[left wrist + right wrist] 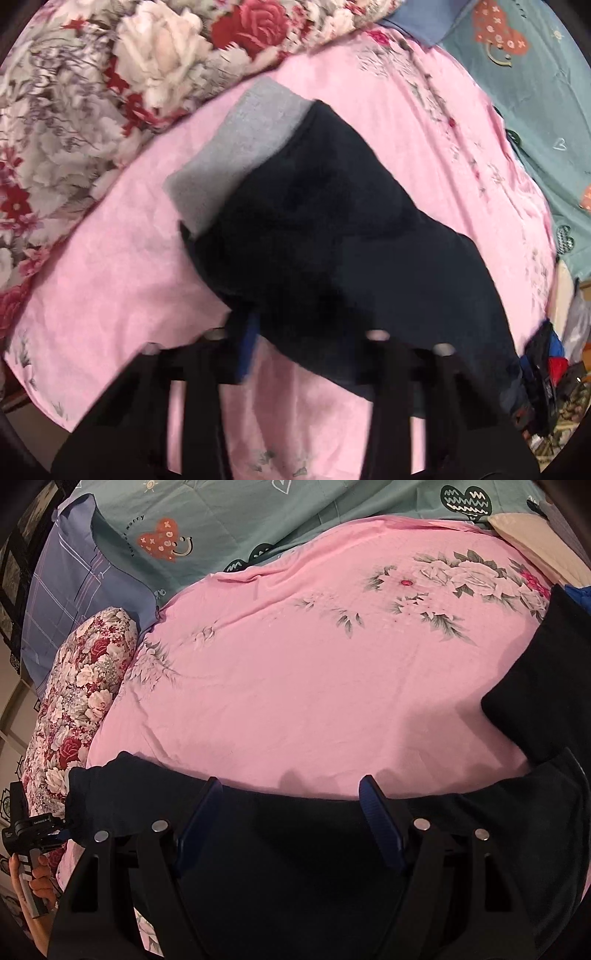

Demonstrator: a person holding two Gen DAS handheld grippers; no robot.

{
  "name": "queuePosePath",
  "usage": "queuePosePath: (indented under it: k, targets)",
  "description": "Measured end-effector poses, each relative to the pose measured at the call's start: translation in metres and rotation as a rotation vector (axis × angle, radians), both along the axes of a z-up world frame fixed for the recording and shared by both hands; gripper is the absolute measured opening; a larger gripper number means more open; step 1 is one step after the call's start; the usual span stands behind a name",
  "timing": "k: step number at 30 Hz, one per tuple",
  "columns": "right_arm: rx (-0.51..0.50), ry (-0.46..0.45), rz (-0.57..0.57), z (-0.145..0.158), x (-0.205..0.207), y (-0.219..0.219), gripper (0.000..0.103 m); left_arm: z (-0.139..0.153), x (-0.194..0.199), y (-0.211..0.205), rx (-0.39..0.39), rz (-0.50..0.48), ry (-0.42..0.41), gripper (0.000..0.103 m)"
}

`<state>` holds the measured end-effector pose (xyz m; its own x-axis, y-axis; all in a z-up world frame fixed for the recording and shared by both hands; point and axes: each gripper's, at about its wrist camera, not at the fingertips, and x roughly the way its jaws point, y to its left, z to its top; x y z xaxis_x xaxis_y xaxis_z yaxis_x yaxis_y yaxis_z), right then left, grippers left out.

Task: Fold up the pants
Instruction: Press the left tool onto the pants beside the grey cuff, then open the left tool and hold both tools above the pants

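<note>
Dark pants (332, 229) draped on pink sheet (110, 266), grey lining (236, 155) exposed. Left gripper (310, 354) spread wide, nothing clamped. Right gripper (291, 812) spread wide over fabric edge, unclamped. Hem best pinched at both corners, kept taut, laid flat.

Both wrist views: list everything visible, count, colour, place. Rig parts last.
pants: 1, dark navy with grey waistband, on the pink sheet
pink sheet: 1, pink with flower print, covers the bed
floral quilt: 1, red and white roses, rolled along the sheet's edge
teal cover: 1, teal with heart prints, beyond the sheet
blue pillow: 1, blue-violet check, by the quilt
cream cushion: 1, cream, far corner
left claw: 1, black with blue pad, open, pants draped over one finger
right claw: 1, black with blue pads, open over the pants
left hand: 1, grips the left handle
</note>
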<state>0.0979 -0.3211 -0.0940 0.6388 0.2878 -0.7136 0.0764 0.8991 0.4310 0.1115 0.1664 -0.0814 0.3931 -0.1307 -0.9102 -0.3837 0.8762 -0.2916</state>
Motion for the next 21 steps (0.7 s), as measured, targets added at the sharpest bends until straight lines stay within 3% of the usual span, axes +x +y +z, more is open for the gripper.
queuePosePath:
  k: [2,6,10,13,15,18,20,21]
  targets:
    - [0.002,0.002,0.001,0.000,0.000,-0.001,0.077,0.004,-0.001,0.001,0.003,0.004,-0.018,0.021]
    - [0.009,0.003,-0.008,-0.001,0.000,-0.004,0.077,0.023,-0.002,-0.013,0.144,-0.048,-0.042,0.020]
    - [-0.002,0.007,-0.004,-0.002,0.000,-0.001,0.077,0.032,-0.005,-0.005,0.146,-0.038,-0.056,0.020]
    - [-0.002,0.009,0.002,-0.003,0.000,0.000,0.077,0.015,-0.002,-0.004,0.174,-0.048,-0.013,0.020]
    - [-0.008,0.026,0.009,-0.004,0.001,0.002,0.077,0.001,0.000,-0.006,0.200,-0.056,0.010,0.025]
    - [-0.039,0.074,0.040,-0.006,-0.003,0.008,0.077,0.009,-0.004,-0.010,0.242,-0.070,-0.004,0.034]
    - [-0.084,0.081,0.078,-0.001,-0.018,0.012,0.077,0.018,-0.007,-0.004,0.281,-0.052,0.000,0.055]
    - [-0.105,0.085,0.090,0.001,-0.025,0.012,0.077,0.024,-0.011,-0.002,0.302,-0.041,-0.012,0.059]
